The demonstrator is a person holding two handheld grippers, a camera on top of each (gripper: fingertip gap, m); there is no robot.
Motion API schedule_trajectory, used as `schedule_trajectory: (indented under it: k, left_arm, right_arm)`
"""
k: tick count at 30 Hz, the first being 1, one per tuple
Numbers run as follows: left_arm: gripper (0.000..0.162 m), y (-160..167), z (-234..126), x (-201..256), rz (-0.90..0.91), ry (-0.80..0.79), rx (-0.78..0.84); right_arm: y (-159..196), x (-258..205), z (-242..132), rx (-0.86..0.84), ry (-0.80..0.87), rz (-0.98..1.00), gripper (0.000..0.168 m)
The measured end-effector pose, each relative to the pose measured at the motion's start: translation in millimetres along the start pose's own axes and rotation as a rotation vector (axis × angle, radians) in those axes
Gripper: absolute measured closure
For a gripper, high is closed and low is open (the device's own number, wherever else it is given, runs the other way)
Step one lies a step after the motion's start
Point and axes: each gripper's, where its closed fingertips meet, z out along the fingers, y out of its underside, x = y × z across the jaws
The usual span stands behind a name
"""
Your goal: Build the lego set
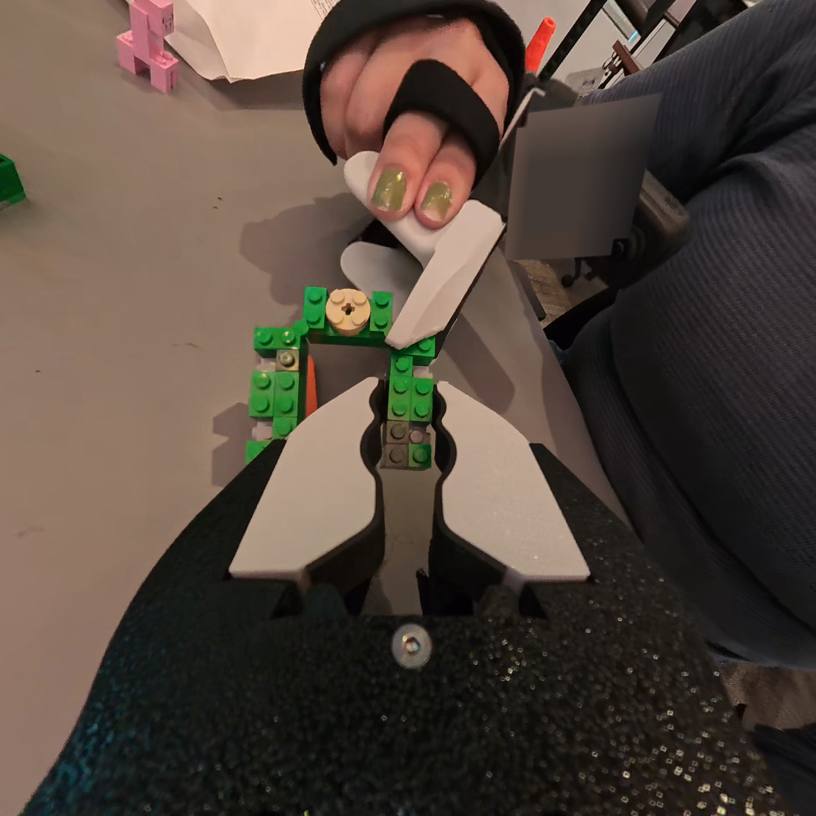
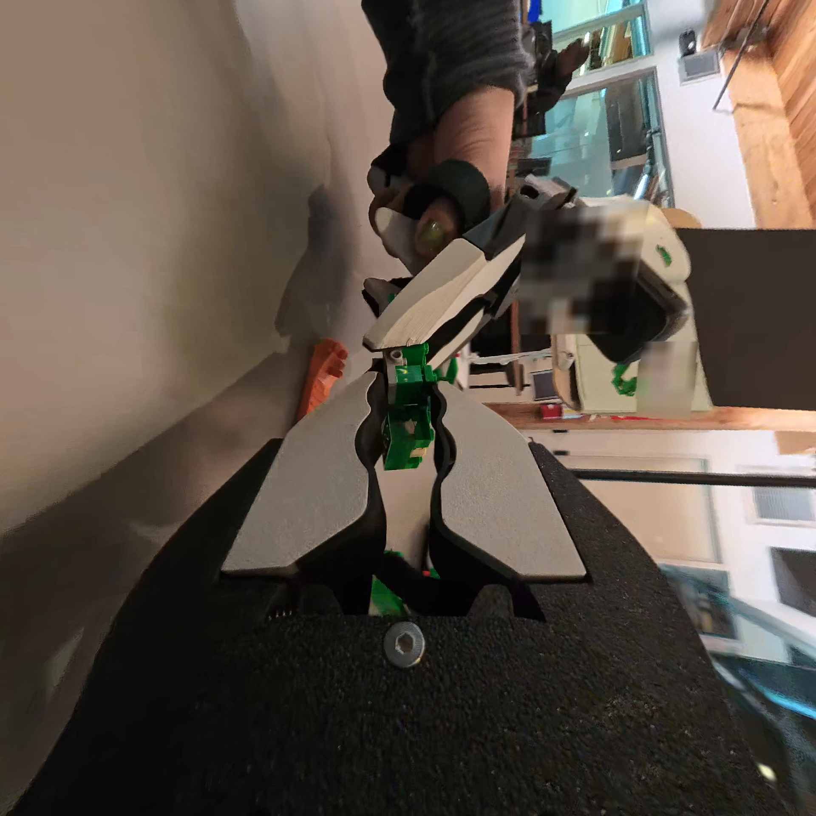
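A green lego frame (image 1: 273, 393) with grey bricks and a tan round brick (image 1: 349, 311) on its far bar is held above the grey table. My left gripper (image 1: 408, 388) is shut on the frame's right arm. The right gripper comes in from the far side, and one of its fingers (image 1: 441, 282) rests its tip on the frame's far right corner. In the right wrist view my right gripper (image 2: 406, 386) is shut on the green frame (image 2: 408, 424), seen edge-on. One of the left gripper's fingers (image 2: 441, 291) meets the frame's far end.
An orange piece (image 1: 311, 384) lies on the table behind the frame and also shows in the right wrist view (image 2: 324, 375). A pink lego figure (image 1: 148, 48) and white paper (image 1: 247, 35) lie far left. A green brick (image 1: 9, 181) sits at the left edge. A person's leg (image 1: 706, 353) is right. The grippers are tip to tip, or close to it. Left tips and right tips are each some 25 cm from the pink lego figure (image 1: 148, 48).
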Motion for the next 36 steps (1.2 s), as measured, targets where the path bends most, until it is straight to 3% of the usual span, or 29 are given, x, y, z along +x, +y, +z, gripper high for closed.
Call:
schedule_trajectory:
  k: [9, 17, 26, 32, 36]
  left_arm:
    - [0.144, -4.5, -1.6, 3.5, -0.027, 0.045, 0.04]
    - [0.144, -4.5, -1.3, 8.6, -0.031, 0.075, 0.034]
    - [0.143, 8.7, 3.2, 4.5, -0.041, 0.057, -0.039]
    - [0.143, -4.2, -3.8, 10.7, -0.054, 0.105, 0.046]
    - [0.143, -7.0, -13.8, 11.1, -0.029, 0.095, 0.077]
  right_arm:
    - [-2.7, 5.5, 0.0, 0.066, 0.0, 0.199, 0.141]
    - [-9.0, 5.3, -2.8, 0.094, -0.037, 0.211, 0.149]
    - [-9.8, -6.2, 0.0, -0.016, -0.054, -0.051, 0.15]
    - [-10.5, 6.2, -0.8, 0.1, -0.065, 0.319, 0.147]
    - [-8.2, 26.9, -10.4, 0.203, 0.043, 0.458, 0.12]
